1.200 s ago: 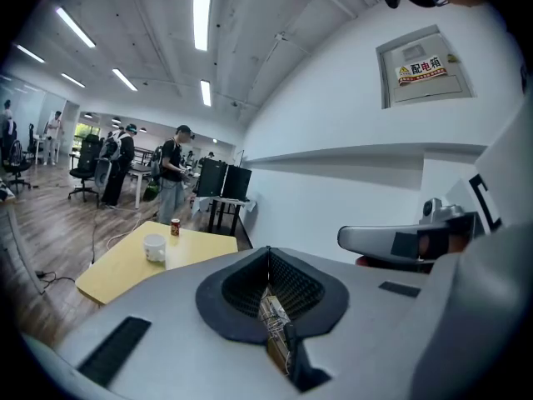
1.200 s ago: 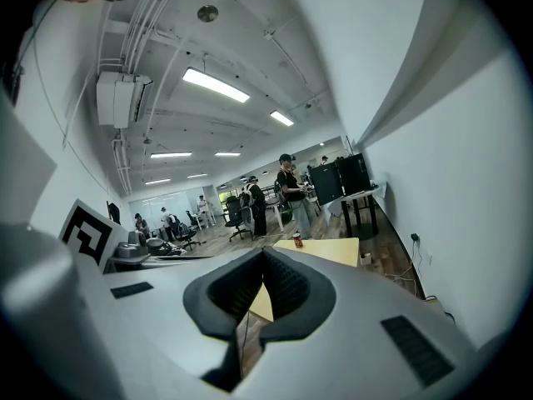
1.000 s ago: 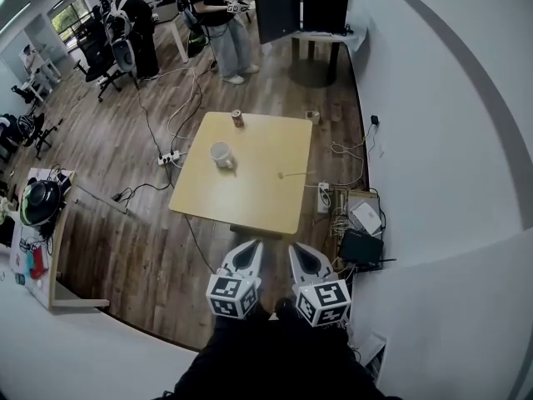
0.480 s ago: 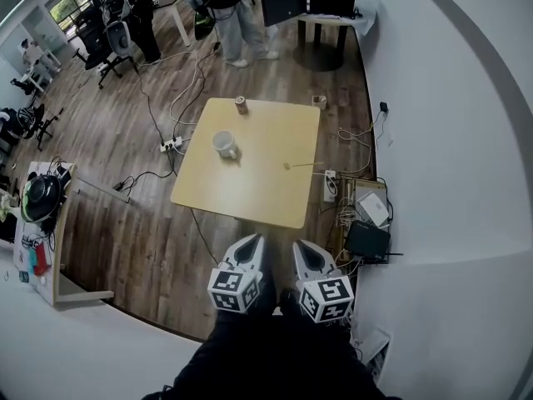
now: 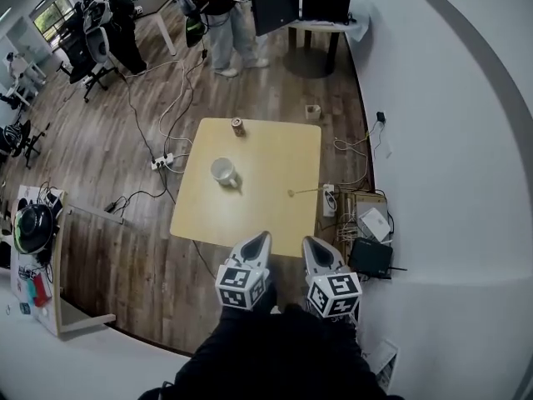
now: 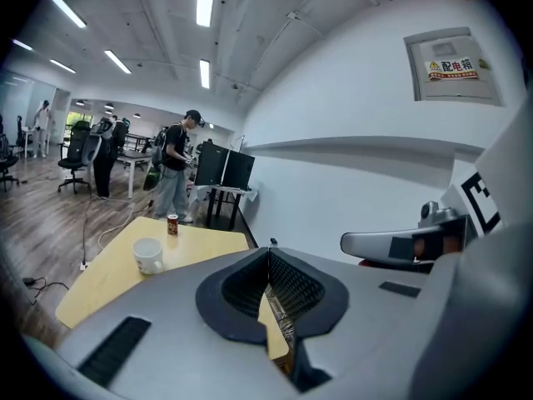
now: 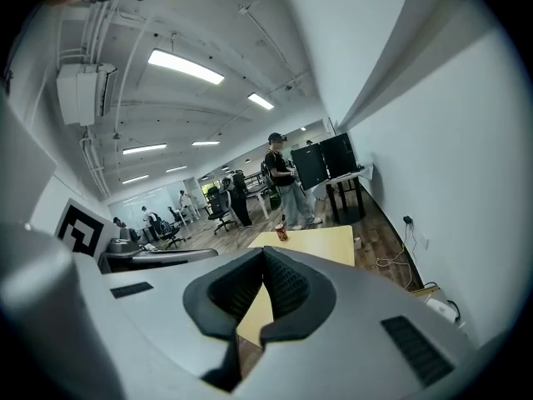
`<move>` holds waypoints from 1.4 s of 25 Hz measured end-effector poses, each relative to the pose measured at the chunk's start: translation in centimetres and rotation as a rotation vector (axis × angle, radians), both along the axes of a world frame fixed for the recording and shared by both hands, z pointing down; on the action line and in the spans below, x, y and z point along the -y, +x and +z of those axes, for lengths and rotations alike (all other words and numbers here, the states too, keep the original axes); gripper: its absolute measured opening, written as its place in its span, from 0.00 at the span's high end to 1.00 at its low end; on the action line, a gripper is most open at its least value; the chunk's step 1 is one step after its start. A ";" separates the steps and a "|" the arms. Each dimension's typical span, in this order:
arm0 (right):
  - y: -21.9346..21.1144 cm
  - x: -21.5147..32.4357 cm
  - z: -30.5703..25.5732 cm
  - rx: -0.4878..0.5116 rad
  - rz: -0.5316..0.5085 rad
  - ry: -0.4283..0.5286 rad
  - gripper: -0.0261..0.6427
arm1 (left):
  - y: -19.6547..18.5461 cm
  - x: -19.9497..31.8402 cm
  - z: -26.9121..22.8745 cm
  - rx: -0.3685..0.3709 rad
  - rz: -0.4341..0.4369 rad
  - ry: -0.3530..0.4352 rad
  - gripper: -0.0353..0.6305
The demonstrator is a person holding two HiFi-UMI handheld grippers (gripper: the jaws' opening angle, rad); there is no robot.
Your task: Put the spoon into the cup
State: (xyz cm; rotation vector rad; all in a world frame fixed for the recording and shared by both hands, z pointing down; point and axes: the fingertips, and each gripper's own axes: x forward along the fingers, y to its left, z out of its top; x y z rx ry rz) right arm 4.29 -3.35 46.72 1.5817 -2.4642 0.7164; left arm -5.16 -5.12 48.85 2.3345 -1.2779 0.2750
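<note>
A white cup (image 5: 222, 172) stands on the left half of a square wooden table (image 5: 266, 215); it also shows in the left gripper view (image 6: 148, 254). A thin spoon (image 5: 302, 192) lies near the table's right edge. Both grippers hang side by side short of the table's near edge, above the floor. My left gripper (image 5: 263, 238) has its jaws shut with nothing between them, and my right gripper (image 5: 308, 242) is likewise shut and empty. In the right gripper view the cup and spoon are hidden behind the jaws.
A small can (image 5: 237, 126) stands at the table's far edge. Cables and a power strip (image 5: 162, 161) lie on the floor left of the table; boxes and cables (image 5: 366, 223) lie on its right by the white wall. People stand at desks in the distance.
Both grippers and the head have moved toward the table, which now lies closer below. The cup, spoon and can have not moved on the table.
</note>
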 end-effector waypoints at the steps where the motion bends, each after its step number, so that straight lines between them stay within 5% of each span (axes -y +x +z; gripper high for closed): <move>1: -0.2 1.0 0.2 -0.003 0.007 -0.007 0.93 | -0.4 0.9 0.1 -0.002 0.003 -0.003 0.90; 16: 0.6 11.7 5.5 -0.121 0.077 -0.128 0.93 | -5.6 11.3 4.2 -0.008 0.022 -0.090 0.90; 35: 9.2 18.2 19.2 -0.029 0.103 -0.353 0.93 | 2.7 17.7 16.4 0.070 0.026 -0.276 0.90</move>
